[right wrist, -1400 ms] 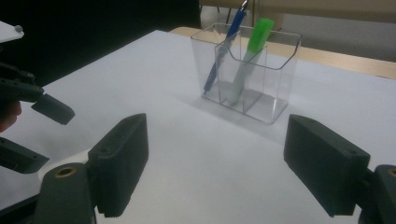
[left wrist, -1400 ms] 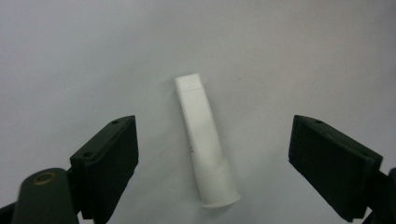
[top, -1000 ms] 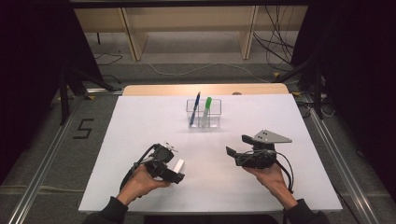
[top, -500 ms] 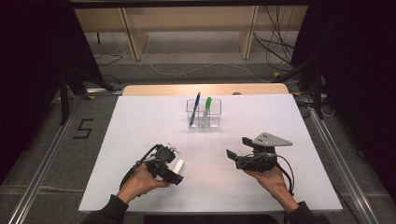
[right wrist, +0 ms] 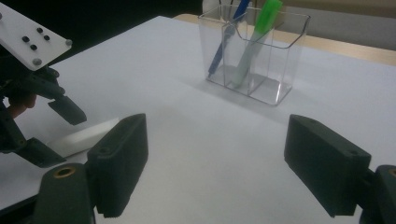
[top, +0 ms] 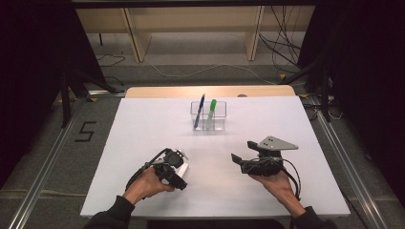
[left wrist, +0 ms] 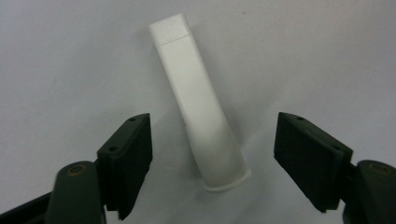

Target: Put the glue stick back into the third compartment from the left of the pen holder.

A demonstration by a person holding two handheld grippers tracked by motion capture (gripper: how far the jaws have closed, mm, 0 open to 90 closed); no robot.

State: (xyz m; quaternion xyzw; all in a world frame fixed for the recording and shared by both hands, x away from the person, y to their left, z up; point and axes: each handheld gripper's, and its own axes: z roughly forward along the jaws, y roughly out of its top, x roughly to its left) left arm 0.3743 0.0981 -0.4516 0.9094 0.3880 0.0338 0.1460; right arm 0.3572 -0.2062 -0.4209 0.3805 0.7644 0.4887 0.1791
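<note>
We count two pens in one clear holder (top: 208,116) and one white marker (left wrist: 201,105) lying on the bench (top: 143,138), between the left hand-held gripper (left wrist: 212,161)'s jaws, which have just been closing without touching it. The right hand-held gripper (right wrist: 217,163) is wide, unmoved.

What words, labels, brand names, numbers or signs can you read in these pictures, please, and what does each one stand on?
"5": a dark figure marked on the grey floor, left of the white table.
No readable print on the white marker, the clear holder, the blue pen or the green marker.
</note>
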